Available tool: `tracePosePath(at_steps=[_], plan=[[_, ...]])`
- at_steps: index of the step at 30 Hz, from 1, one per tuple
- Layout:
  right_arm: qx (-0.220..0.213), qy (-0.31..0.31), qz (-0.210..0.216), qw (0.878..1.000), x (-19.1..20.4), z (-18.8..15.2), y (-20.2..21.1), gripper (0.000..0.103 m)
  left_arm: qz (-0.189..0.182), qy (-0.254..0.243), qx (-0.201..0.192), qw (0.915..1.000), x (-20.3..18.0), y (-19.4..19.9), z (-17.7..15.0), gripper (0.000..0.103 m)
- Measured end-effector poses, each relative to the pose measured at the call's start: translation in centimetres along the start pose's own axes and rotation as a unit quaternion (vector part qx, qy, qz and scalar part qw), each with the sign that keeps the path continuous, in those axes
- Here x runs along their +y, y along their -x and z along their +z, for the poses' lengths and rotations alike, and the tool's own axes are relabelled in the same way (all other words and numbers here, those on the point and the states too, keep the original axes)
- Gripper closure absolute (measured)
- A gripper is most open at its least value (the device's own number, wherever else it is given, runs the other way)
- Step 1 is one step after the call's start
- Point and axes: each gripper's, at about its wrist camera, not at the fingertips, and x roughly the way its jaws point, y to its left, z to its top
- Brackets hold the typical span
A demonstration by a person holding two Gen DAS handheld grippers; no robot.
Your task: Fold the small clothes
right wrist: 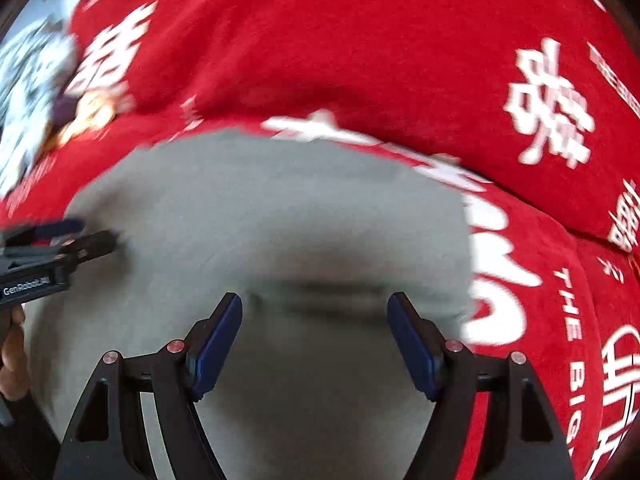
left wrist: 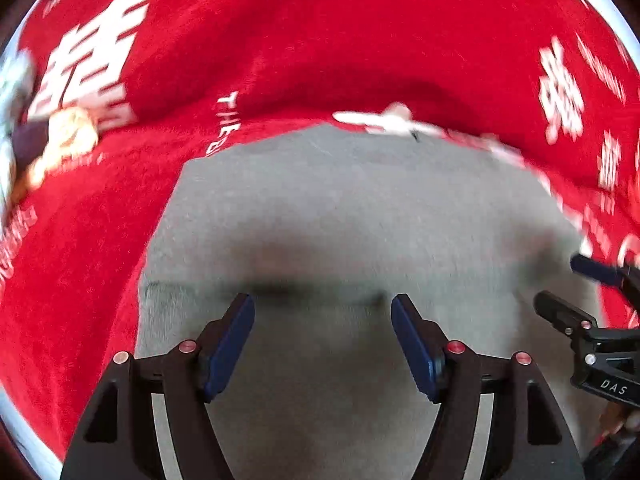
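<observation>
A grey garment [left wrist: 340,208] lies flat on a red cloth with white lettering [left wrist: 280,40]. My left gripper [left wrist: 322,312] hovers over the garment's near part, jaws wide apart with nothing between the blue pads. My right gripper [right wrist: 314,312] is likewise open over the grey garment [right wrist: 260,208], near its right edge, and holds nothing. Each gripper shows in the other's view: the right gripper [left wrist: 560,284] at the far right of the left wrist view, the left gripper [right wrist: 92,234] at the left edge of the right wrist view. Both views are blurred by motion.
The red cloth [right wrist: 360,40] covers the whole surface around the garment. A heap of patterned fabric [right wrist: 28,92] lies at the far left, with a tan and dark item [left wrist: 60,140] beside it. A hand [right wrist: 12,360] grips the left tool.
</observation>
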Motion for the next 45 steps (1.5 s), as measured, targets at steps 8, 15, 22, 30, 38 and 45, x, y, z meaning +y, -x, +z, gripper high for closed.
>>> tracePosePath(at_steps=[8,15,22,30,38,45], plan=[[-0.002,-0.039,-0.011,0.999,-3.2,-6.2,1.9,0.023,0.002,0.019,0.003,0.9998,4.1,1.4,-4.7,0.009],[-0.016,-0.050,-0.052,0.997,-3.8,-10.7,6.8,0.022,0.025,0.006,-0.003,0.9997,3.5,5.2,-7.8,0.009],[-0.032,0.061,0.010,0.998,4.7,-13.3,7.6,0.022,0.004,-0.098,-0.010,0.9951,-4.9,6.2,-12.0,0.009],[-0.029,0.053,-0.023,0.998,1.8,-17.9,8.6,0.020,-0.003,-0.017,0.017,0.9997,0.9,6.5,-15.4,0.000],[-0.003,0.009,-0.061,0.998,-0.6,-19.7,9.7,0.017,0.015,0.028,0.007,0.9995,3.4,8.5,-16.8,0.000],[0.006,-0.085,-0.021,0.996,-3.7,-21.3,10.7,0.017,-0.064,0.144,0.038,0.9868,10.0,7.5,-18.7,0.000]])
